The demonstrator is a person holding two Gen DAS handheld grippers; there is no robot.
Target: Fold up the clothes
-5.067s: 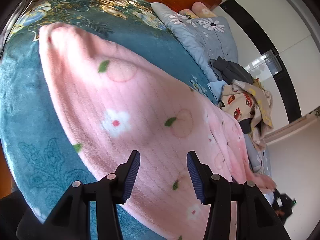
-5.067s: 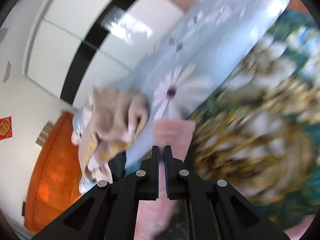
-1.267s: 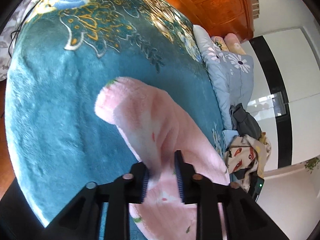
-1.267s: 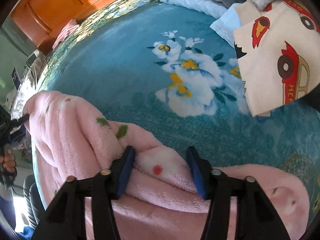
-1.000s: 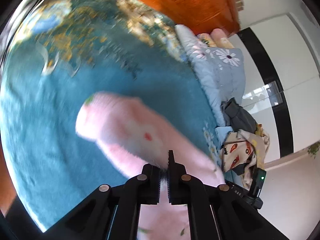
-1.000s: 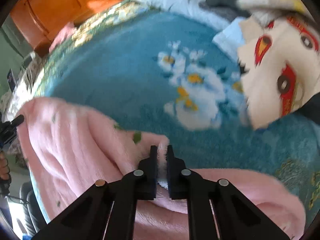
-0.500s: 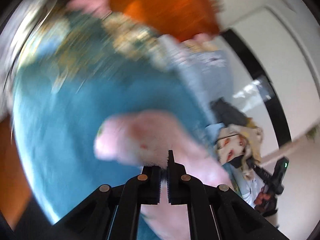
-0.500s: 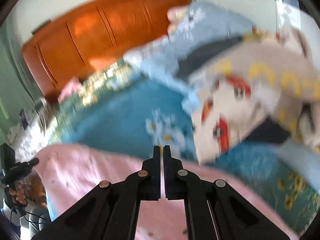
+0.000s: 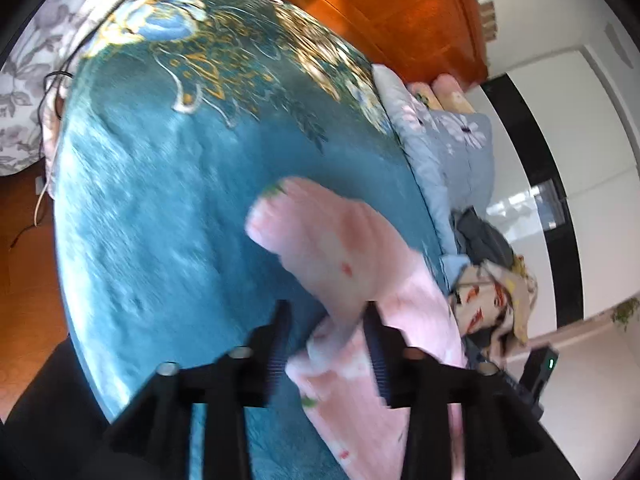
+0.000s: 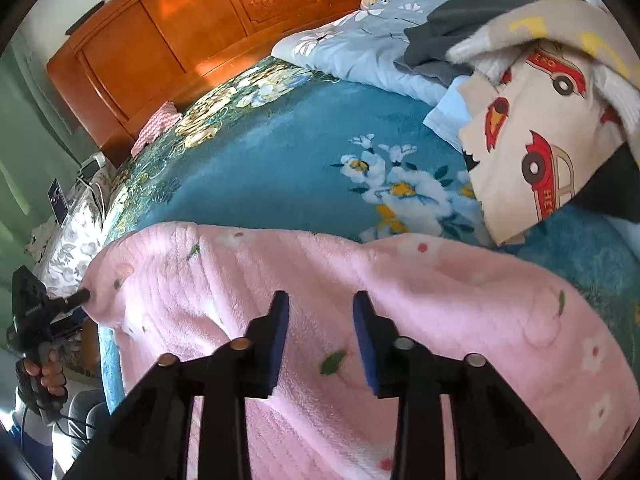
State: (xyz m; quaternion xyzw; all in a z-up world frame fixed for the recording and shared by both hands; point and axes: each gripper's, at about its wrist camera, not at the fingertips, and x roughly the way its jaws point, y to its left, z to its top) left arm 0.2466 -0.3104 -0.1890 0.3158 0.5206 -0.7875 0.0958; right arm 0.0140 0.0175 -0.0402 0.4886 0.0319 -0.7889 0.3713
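Note:
A pink fleece garment [image 9: 352, 256] with flower and leaf prints lies on the teal bedspread [image 9: 168, 216]. In the left wrist view its folded end rests on the bed. My left gripper [image 9: 326, 336] has its jaws opening, and a loose pink edge lies between them, clear of the left pad. In the right wrist view the same pink garment [image 10: 440, 292] lies spread flat across the near side of the bed. My right gripper [image 10: 320, 332] hovers just over it, jaws opening, with only the flat cloth below them.
A wooden headboard [image 10: 192, 28] runs along the back. A pale blue flowered quilt [image 10: 360, 44], a dark grey garment [image 10: 452, 24] and a car-print cloth [image 10: 532, 152] are heaped at the right. A hand [image 10: 48, 376] holds the other gripper at the bed's left edge.
Half a second ago both grippers were shut with pink cloth at their tips. Now both stand apart, and the garment lies let go on the bed.

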